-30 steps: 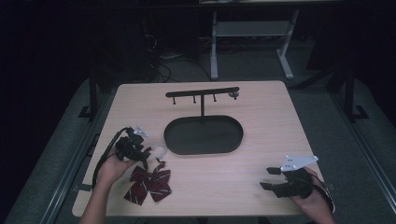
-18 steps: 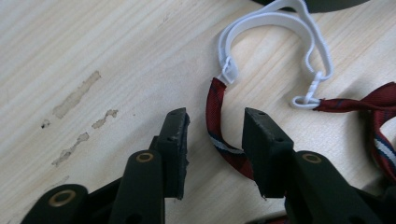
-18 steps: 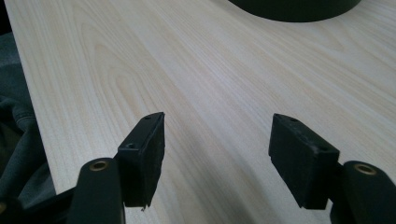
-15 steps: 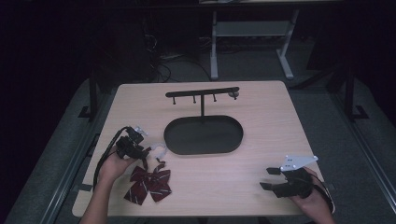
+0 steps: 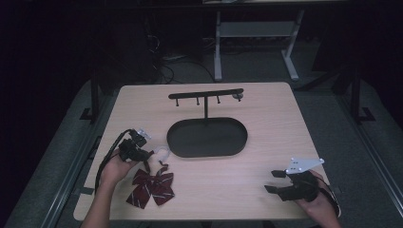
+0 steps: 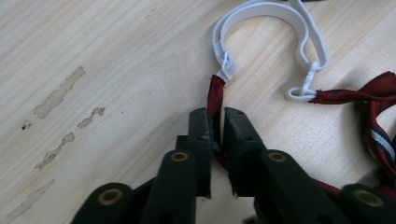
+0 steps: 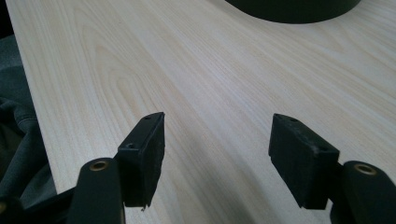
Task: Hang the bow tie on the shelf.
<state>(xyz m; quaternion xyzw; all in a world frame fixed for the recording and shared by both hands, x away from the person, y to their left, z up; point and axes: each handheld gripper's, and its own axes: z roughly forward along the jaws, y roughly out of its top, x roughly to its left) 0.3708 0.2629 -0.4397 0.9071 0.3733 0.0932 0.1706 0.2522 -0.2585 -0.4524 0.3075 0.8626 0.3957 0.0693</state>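
High view, left to right: a light wooden surface carries a black oval tray with an upright post and a hooked crossbar, taken here as the landmark. Left of the tray and toward the near edge, the left gripper is held in a hand and angled toward the tray's left end. Just nearer than that gripper lies a dark red striped bow tie, flat on the surface; its white strap curls just beside the tray's left rim, apart from it. In the left gripper view, the left gripper is clamped on the thin red band of the bow tie, the jaws nearly meeting around the fabric; beyond the jaw tips the band joins the white strap, which loops across the wood to a white hook tied to another red portion of the bow tie. Right of the tray and near the front edge, the right gripper rests low in the other hand, with a grey plate on top. In the right gripper view, the right gripper stands spread wide, jaws well apart over bare wood, with nothing between them; the tray's rim lies beyond.
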